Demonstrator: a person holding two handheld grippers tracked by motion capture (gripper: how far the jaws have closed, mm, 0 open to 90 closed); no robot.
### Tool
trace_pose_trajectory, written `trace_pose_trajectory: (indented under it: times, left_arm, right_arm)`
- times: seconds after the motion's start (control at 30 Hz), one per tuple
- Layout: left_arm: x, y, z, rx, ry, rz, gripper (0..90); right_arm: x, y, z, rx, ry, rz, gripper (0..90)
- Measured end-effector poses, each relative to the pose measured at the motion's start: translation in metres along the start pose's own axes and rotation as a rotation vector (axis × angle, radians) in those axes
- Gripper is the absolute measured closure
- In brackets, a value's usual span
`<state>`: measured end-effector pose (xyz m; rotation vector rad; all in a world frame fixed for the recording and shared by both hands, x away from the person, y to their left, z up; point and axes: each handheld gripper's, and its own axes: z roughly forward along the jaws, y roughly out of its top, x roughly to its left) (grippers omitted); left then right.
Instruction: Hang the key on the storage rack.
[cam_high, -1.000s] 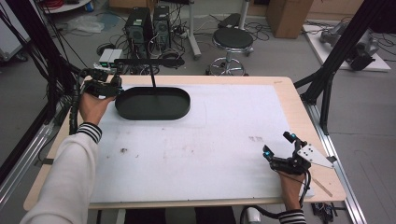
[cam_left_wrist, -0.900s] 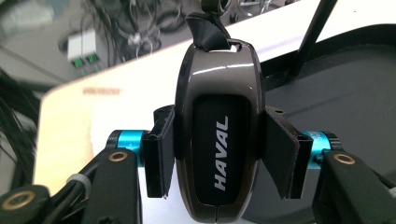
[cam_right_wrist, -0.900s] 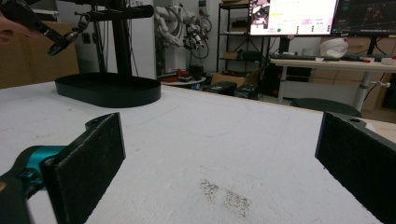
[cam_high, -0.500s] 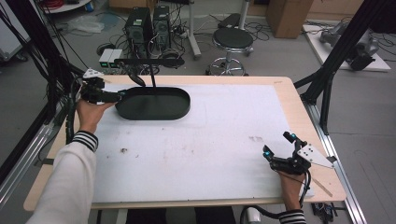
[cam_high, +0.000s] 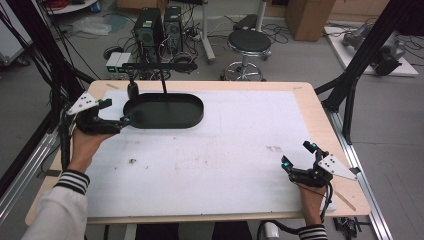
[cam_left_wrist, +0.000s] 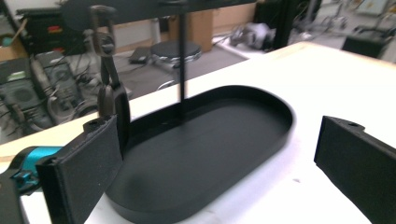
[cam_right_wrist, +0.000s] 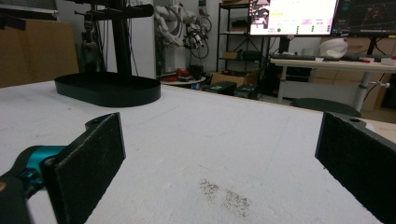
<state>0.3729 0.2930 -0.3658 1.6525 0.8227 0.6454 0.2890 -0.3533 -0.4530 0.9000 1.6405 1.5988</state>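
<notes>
Left gripper (cam_high: 121, 120) sits at the table's ten o'clock, jaws spread wide and holding nothing, tips just beside the near-left end of the black oval tray (cam_high: 164, 111). A second ago that hand was higher up, at the tray's far-left corner by the hanging piece; half a second ago it was level with the rim; now it has dropped back toward the person and rotated, so the jaws point along the tray's short end. In the left gripper view the tray (cam_left_wrist: 205, 154) lies between the two open jaws, one pad close to the rim — touching or not, cannot tell.

Tray itself has not shifted: at the table's eleven o'clock, thin upright post (cam_high: 164, 90) rising from its middle to a crossbar (cam_high: 160, 66), a small dark object (cam_high: 132, 89) dangling from the bar's left end.

Right gripper (cam_high: 299, 161) at five o'clock, unmoved across all three looks, jaws wide apart over bare white table (cam_high: 240, 150), empty.

Reading — the left hand appears to be lining up on the tray rim for a grip rather than going after the hanging piece. No closure yet.
</notes>
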Motion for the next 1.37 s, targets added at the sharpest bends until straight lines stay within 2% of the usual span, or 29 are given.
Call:
trace_pose_trajectory:
  times: [0.1,0.17,0.27,0.4,0.47,0.63,0.7,0.77,0.83,0.9,0.93,0.97,1.0,1.03,1.07,1.13,1.17,1.23,1.37]
  left_arm:
    - [-0.010,-0.009,-0.011,-0.007,-0.032,0.003,1.7]
    - [-0.017,-0.016,-0.019,-0.051,-0.055,-0.006,1.7]
    - [-0.024,-0.027,-0.028,-0.058,-0.050,-0.013,1.7]
    - [-0.035,-0.041,-0.040,-0.119,-0.068,-0.015,1.7]
    - [-0.040,-0.049,-0.045,-0.132,-0.063,-0.005,1.7]
    - [-0.049,-0.071,-0.056,-0.173,-0.074,-0.029,1.7]
    - [-0.052,-0.079,-0.058,-0.182,-0.076,-0.021,1.7]
    - [-0.056,-0.085,-0.060,-0.190,-0.047,-0.003,1.7]
    - [-0.059,-0.089,-0.061,-0.196,-0.042,-0.013,1.7]
    - [-0.061,-0.092,-0.061,-0.206,-0.057,-0.010,1.7]
    - [-0.062,-0.094,-0.060,-0.193,-0.049,0.001,1.7]
    - [-0.062,-0.098,-0.059,-0.181,-0.062,-0.001,1.7]
    - [-0.062,-0.102,-0.058,-0.170,-0.056,-0.018,1.7]
    - [-0.063,-0.102,-0.060,-0.194,-0.039,-0.013,1.7]
    - [-0.063,-0.103,-0.061,-0.212,-0.045,-0.014,1.7]
    - [-0.064,-0.106,-0.064,-0.246,-0.022,-0.015,1.7]
    - [-0.063,-0.106,-0.064,-0.253,-0.025,-0.012,1.7]
    - [-0.063,-0.105,-0.063,-0.238,-0.020,-0.019,1.7]
    - [-0.064,-0.106,-0.064,-0.245,-0.019,-0.015,1.7]
  right_arm:
    - [0.000,0.000,0.000,-0.002,-0.001,-0.004,0.5]
    - [0.000,0.000,0.000,0.000,-0.001,0.000,0.5]
    - [0.000,0.000,0.000,0.001,-0.003,-0.002,0.5]
    - [0.000,0.000,0.001,-0.008,-0.001,-0.009,0.5]
    - [0.000,0.000,0.001,-0.008,-0.001,-0.009,0.5]
    - [0.000,0.000,0.000,-0.007,-0.002,-0.014,0.5]
    - [0.000,0.000,0.000,-0.008,-0.002,-0.016,0.5]
    - [0.000,0.000,0.000,-0.009,-0.001,-0.015,0.5]
    - [0.000,0.000,0.000,-0.008,-0.001,-0.014,0.5]
    - [0.000,0.000,0.000,-0.008,-0.002,-0.013,0.5]
    - [0.000,0.000,0.000,-0.008,-0.002,-0.014,0.5]
    - [0.000,0.000,0.000,-0.009,-0.002,-0.016,0.5]
    - [0.000,0.000,0.000,-0.009,-0.002,-0.016,0.5]
    - [0.000,0.000,0.000,-0.009,-0.002,-0.015,0.5]
    - [0.001,0.000,0.000,-0.007,-0.002,-0.011,0.5]
    - [0.001,0.000,0.000,-0.003,-0.002,-0.003,0.5]
    - [0.001,0.000,0.000,-0.005,0.001,-0.008,0.5]
    - [0.001,0.000,0.000,-0.005,0.002,-0.011,0.5]
    - [0.001,0.000,0.000,-0.003,-0.002,-0.013,0.5]
